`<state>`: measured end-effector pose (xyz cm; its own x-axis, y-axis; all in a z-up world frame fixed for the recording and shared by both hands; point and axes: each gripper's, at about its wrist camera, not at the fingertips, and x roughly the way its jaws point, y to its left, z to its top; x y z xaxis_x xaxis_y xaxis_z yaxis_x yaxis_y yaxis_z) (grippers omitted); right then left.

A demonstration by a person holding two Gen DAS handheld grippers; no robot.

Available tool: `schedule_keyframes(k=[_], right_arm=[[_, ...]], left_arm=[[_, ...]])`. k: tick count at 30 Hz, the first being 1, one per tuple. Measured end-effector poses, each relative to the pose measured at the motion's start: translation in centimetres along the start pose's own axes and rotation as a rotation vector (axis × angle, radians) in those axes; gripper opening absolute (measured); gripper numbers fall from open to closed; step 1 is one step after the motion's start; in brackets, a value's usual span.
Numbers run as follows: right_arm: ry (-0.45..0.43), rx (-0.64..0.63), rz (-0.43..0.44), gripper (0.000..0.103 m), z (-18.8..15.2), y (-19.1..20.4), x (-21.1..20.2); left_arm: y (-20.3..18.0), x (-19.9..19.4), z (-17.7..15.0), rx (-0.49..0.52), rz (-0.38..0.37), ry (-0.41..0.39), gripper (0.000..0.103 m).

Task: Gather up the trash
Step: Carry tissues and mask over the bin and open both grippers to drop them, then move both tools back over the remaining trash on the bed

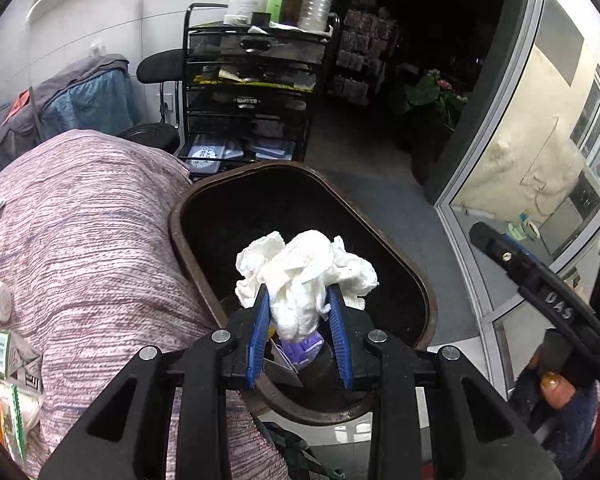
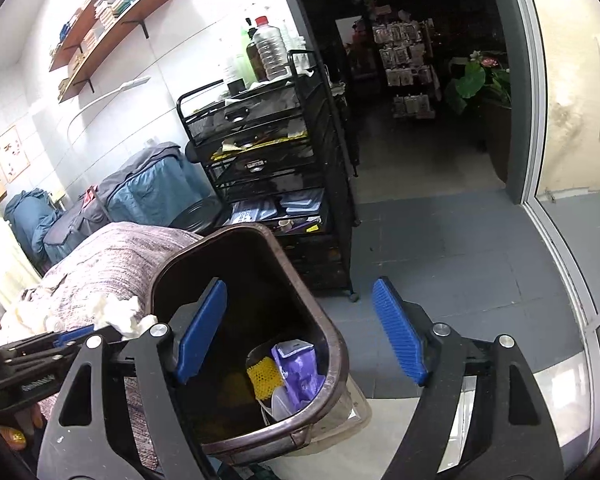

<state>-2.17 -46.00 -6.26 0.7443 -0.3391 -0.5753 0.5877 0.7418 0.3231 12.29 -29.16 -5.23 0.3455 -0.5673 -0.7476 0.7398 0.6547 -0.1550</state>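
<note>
Grey floor tiles surround the brown bin [image 1: 384, 216], which stands against the knitted cushion [image 1: 80, 240]. Your left gripper [image 1: 300, 312] pinches a crumpled tissue [image 1: 306, 268] between its blue pads, held right over the bin's mouth, probably for dropping. Your right gripper [image 2: 300, 332] hangs above the bin's rim, spread wide, empty.

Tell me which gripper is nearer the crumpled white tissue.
Left. The left gripper is clamped on the tissue above the bin. The right gripper stands open and empty beside it, over the bin's rim.
</note>
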Motion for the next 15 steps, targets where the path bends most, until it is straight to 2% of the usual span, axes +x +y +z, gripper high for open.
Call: schedule_keyframes(k=[4,7,9,10,12,15], right_arm=[[-0.005,0.007,-0.003,0.076,0.1,-0.3,-0.2],[-0.001,0.007,-0.004,0.076,0.0,-0.5,-0.1],[-0.001,0.008,-0.004,0.076,0.0,-0.5,-0.1],[-0.001,0.010,-0.005,0.076,0.0,-0.6,-0.1],[0.000,0.011,-0.007,0.076,0.0,-0.5,-0.1],[0.000,0.009,-0.005,0.076,-0.1,-0.5,-0.1]], left_arm=[[-0.4,0.7,0.3,0.014,0.006,0.010,0.030],[-0.4,0.9,0.1,0.020,0.013,0.008,0.045],[-0.4,0.8,0.1,0.025,0.026,-0.002,0.065],[-0.4,0.7,0.0,0.028,0.032,-0.013,0.068],[-0.4,0.4,0.0,0.031,0.036,-0.029,0.081],[-0.3,-0.3,0.1,0.031,0.043,-0.067,0.092]])
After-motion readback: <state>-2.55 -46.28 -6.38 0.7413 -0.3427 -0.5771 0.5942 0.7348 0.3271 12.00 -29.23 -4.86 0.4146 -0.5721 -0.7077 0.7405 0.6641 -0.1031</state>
